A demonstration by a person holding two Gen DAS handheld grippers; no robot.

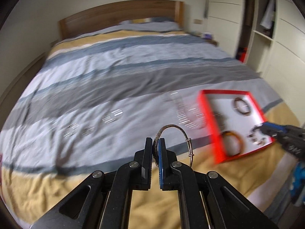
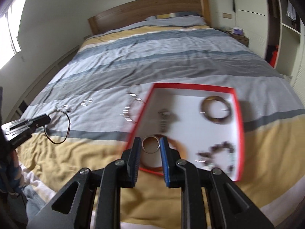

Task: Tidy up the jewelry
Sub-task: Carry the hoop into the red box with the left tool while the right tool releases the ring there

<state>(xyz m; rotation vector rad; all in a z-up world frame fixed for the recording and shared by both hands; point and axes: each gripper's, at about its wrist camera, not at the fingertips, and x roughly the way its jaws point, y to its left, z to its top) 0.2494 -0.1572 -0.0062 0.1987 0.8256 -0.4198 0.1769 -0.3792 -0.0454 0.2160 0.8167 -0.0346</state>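
My left gripper [image 1: 156,142] is shut on a thin silver bangle [image 1: 179,130] and holds it above the bed; it also shows in the right wrist view [image 2: 47,119] with the bangle [image 2: 67,122]. My right gripper [image 2: 151,143] is shut on a gold-and-silver ring [image 2: 151,144] over the near left corner of a red-rimmed box [image 2: 192,86] with a white floor. The box holds a brown bangle [image 2: 216,110], an amber bangle [image 2: 179,147], a small metal piece [image 2: 164,117] and a dark bead bracelet [image 2: 217,153]. The box also shows in the left wrist view [image 1: 206,112].
Several small shiny jewelry pieces [image 2: 86,102] lie on the striped duvet [image 2: 152,57] left of the box, and a beaded strand [image 2: 129,112] lies beside its left wall. A wooden headboard [image 2: 148,11] is far back; wardrobes [image 2: 247,9] stand on the right.
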